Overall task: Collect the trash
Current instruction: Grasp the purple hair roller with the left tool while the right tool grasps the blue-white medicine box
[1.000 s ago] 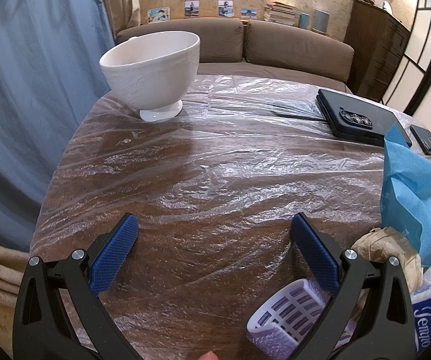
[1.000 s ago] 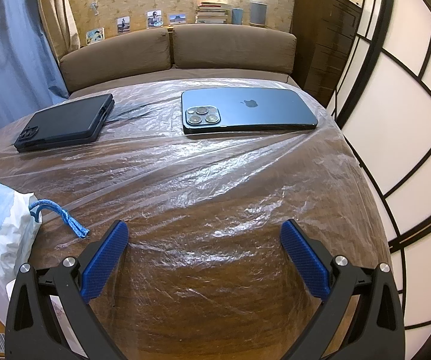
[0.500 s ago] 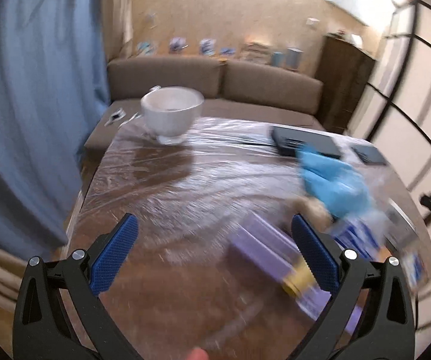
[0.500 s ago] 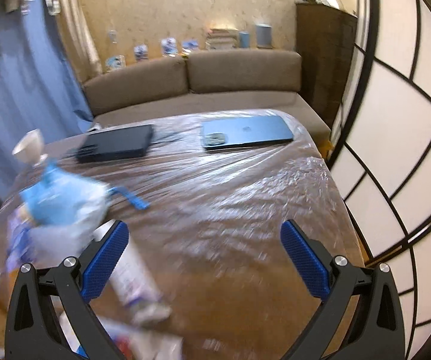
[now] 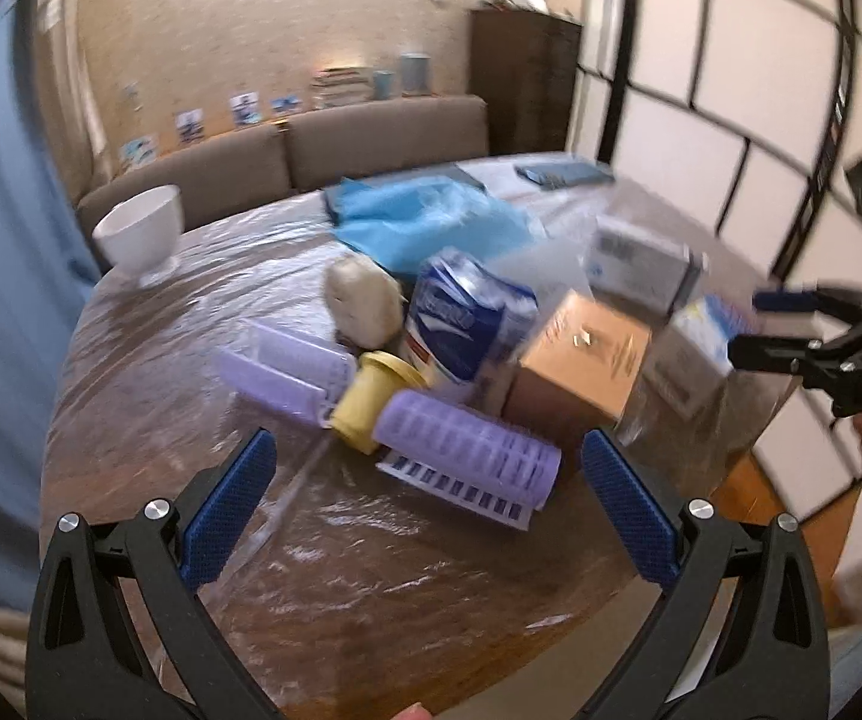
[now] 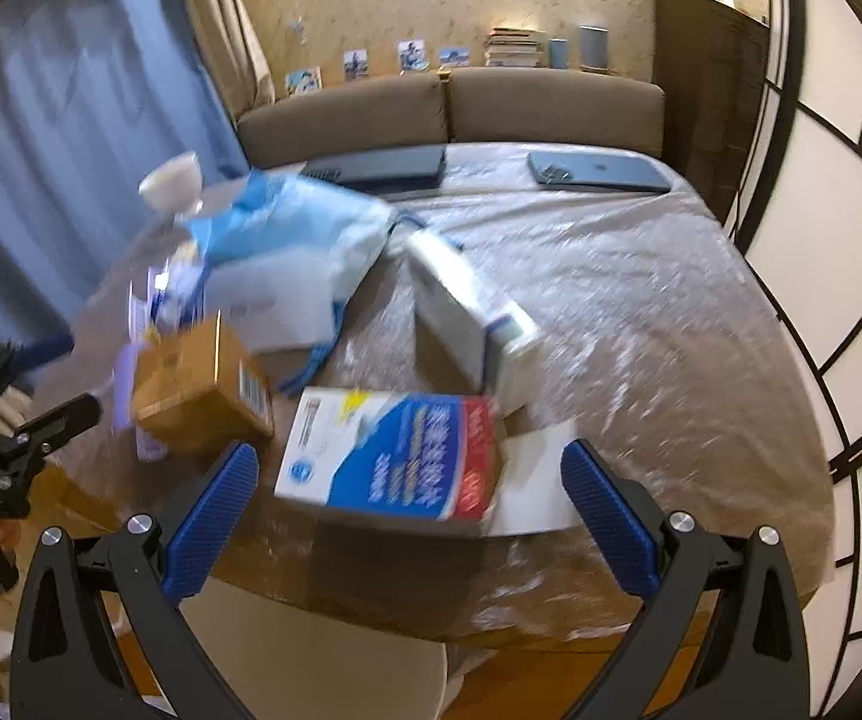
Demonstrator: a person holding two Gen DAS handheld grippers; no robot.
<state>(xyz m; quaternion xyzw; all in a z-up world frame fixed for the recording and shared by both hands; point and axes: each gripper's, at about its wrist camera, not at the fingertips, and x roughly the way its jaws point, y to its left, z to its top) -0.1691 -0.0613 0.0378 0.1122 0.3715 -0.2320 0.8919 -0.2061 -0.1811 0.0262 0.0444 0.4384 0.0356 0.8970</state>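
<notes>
Both grippers, left (image 5: 425, 510) and right (image 6: 410, 516), pulled back wide open and empty, so the trash pile (image 5: 466, 354) mid-table now shows, ready for picking.

A heap of trash sits on the plastic-covered brown tabletop (image 5: 203, 420): the lilac plastic roller (image 5: 466, 450) lies nearest, the brown cardboard box (image 5: 580, 366) to its right, the crumpled blue plastic bag (image 5: 431, 222) behind. The white footed bowl (image 5: 143, 234) stands far left, well apart.

Motion blur leaves no text readable. The blue, white and red box (image 6: 392, 462) carries white lettering and the brown carton (image 6: 203, 390) a barcode, both illegible.
</notes>
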